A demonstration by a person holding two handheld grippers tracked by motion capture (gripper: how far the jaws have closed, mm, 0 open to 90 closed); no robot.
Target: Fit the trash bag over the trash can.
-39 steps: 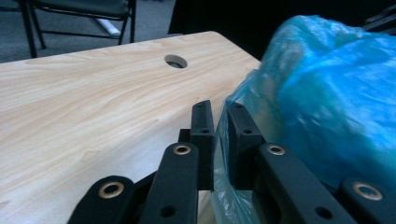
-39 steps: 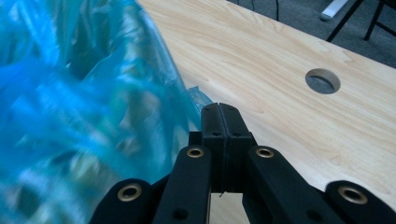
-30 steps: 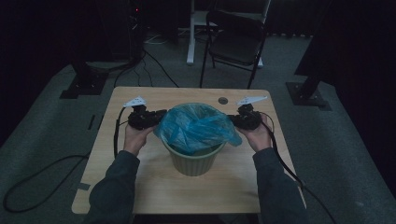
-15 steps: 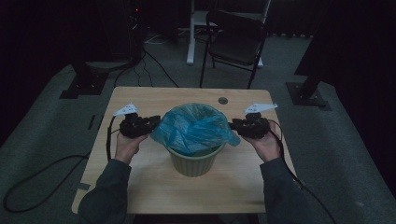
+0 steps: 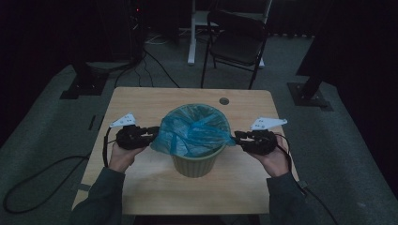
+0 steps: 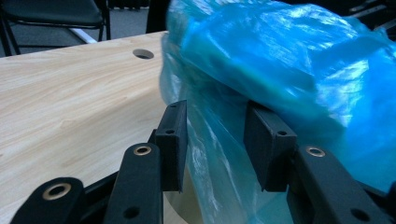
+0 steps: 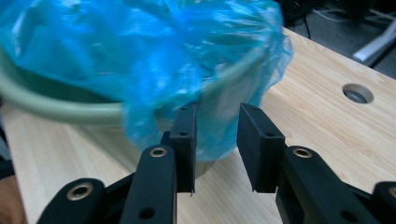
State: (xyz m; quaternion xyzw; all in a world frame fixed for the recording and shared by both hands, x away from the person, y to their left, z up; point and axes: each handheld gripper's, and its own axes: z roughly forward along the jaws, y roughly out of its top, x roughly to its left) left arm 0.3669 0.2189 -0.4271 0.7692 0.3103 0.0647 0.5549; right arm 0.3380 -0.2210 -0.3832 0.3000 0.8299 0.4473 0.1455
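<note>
Hands sit on either side of the bin, and we work across from the left. Our left gripper (image 5: 151, 134) is level with the rim, its fingers (image 6: 173, 135) apart, and they have just been opening. Between them hangs a fold of the blue bag (image 5: 192, 131); in the left gripper view the film runs down through the gap, close to the inner faces, but we judge neither pad is pressing it. That placement makes sense to us: the liner's edge is being draped over the lip, and the fingers let the plastic go once it is pulled outward.

Moving to the middle, the green bin (image 5: 195, 164) stands upright on the wooden table (image 5: 141, 187), between the two sets of fingertips. Inside it we see nothing but the bag, crumpled and puffed up, its film rising above the rim and spilling over the edge on both sides. Whether anything lies under the plastic we cannot tell.

On to the right: our right gripper (image 5: 238, 136) points in at the opposite rim, fingers (image 7: 186, 140) parted, and they too have just been opening. From the right gripper view, the overhanging skirt of the bag falls just ahead of the fingertips and beside the left one, with the bin's wall behind it. Nothing is clamped there, so we read both sides as released, with the liner sitting loose and unsmoothed.
</note>
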